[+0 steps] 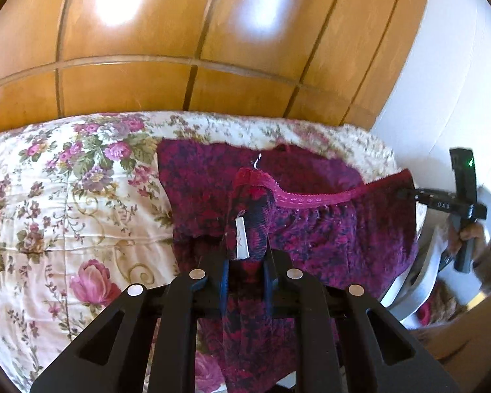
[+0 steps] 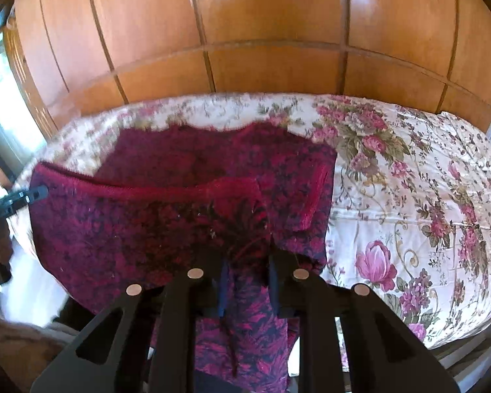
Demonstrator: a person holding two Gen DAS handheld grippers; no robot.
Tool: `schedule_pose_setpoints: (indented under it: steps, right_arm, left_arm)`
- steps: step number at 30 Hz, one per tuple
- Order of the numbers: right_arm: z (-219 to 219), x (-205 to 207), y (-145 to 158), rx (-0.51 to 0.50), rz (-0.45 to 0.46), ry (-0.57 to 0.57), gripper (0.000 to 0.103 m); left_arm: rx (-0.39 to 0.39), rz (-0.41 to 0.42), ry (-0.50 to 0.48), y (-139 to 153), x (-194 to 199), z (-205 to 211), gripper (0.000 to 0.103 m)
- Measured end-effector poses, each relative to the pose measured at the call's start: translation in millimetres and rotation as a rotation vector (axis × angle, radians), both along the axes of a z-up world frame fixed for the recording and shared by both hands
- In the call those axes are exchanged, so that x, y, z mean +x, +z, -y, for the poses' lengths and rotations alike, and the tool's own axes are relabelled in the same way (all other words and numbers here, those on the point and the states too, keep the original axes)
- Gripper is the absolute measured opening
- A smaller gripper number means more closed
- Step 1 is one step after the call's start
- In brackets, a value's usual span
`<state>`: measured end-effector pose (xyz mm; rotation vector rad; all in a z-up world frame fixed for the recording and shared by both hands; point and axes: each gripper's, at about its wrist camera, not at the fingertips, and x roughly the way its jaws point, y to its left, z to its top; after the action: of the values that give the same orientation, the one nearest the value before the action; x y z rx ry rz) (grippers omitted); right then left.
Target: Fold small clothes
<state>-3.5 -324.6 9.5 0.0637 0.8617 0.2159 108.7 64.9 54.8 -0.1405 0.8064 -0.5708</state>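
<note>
Garment count: one, a magenta-and-navy floral piece [image 1: 327, 229] with a pink lace waistband [image 1: 314, 199] and one white tag [image 1: 241, 239]. My left gripper [image 1: 245, 258] is clamped on one end of the waistband, my right gripper [image 2: 247, 262] on the other, stretching it above the near edge of the floral bedspread [image 2: 409, 196]. The cloth's far part lies on the bedspread near the far edge. One wooden wardrobe [image 1: 180, 49] stands beyond; the bedspread shows bare room to either side.
</note>
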Motion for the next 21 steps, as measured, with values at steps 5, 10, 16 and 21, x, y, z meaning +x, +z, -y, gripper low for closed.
schedule_pose_setpoints:
  steps: [5,10,16,21]
  right_arm:
    - [3,25,16,0.044,0.040,-0.015,0.018]
    - [5,58,26,0.038,0.090,-0.048,0.018]
    - [5,114,14,0.032,0.082,-0.079,0.018]
    - [6,153,-8,0.014,0.063,-0.131,0.018]
  left_arm:
    - [-0.032,0.021,0.037,13,25,-5,0.015]
    - [0.006,0.057,0.068,19,56,1,0.015]
    - [0.001,0.016,0.143,3,115,1,0.015]
    - [0.008,-0.041,0.200,-21,157,5,0.014]
